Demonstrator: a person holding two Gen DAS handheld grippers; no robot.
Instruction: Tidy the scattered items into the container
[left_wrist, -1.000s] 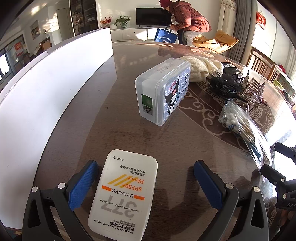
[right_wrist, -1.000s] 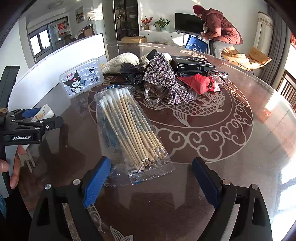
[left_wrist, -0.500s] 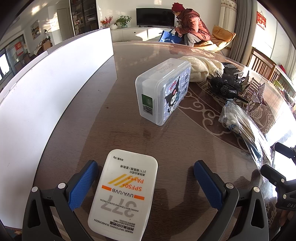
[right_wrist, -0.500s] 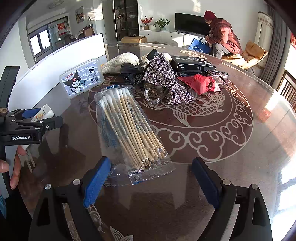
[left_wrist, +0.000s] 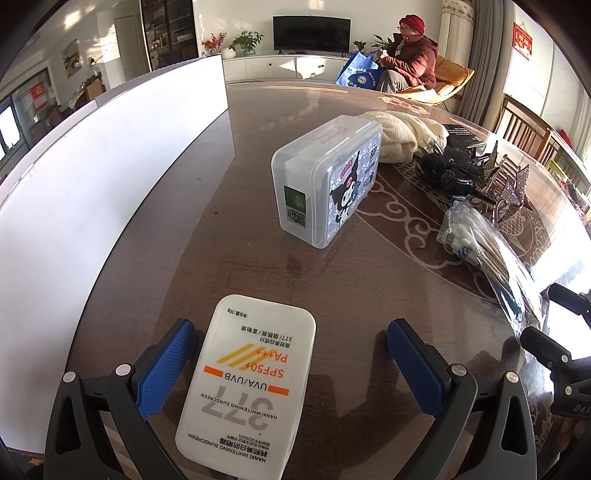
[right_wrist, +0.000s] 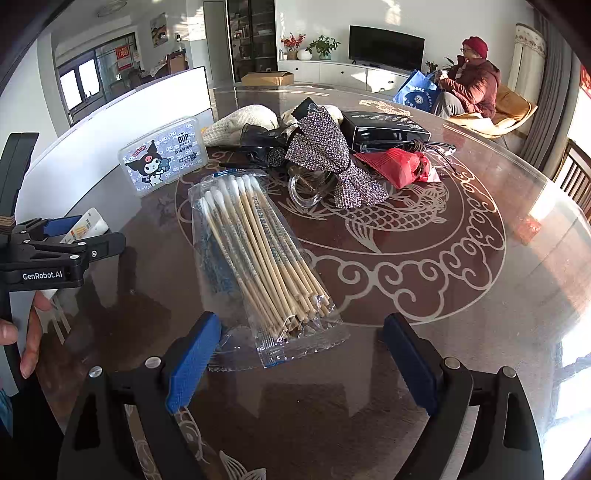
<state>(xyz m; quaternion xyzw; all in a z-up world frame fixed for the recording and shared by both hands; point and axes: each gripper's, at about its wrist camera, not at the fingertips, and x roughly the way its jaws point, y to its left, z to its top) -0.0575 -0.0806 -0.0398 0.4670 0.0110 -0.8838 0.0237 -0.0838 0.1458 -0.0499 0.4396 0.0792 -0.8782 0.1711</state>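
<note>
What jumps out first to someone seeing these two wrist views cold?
In the left wrist view, the white sunscreen tube lies flat between the open jaws of the left gripper, label upside down, with the cartoon-print plastic box standing on edge farther back. In the right wrist view, a clear bag of cotton swabs lies ahead of the open right gripper, and behind it a sparkly bow sits among the clutter.

Tabletop (right_wrist: 461, 295): dark brown, glossy, with a pale fish-and-cloud scroll pattern. Sunscreen tube (left_wrist: 247, 384): white, with orange stripes and grey lettering. Storage box (left_wrist: 325, 177): translucent white; lid printed with a black-and-purple cartoon figure. Cotton swabs (right_wrist: 258, 254): white tips, tan sticks, clear wrapper. Bow (right_wrist: 328, 155): silver sparkle. Pouch (right_wrist: 395, 166): red. Tongs pads (right_wrist: 192, 362): blue.
</note>
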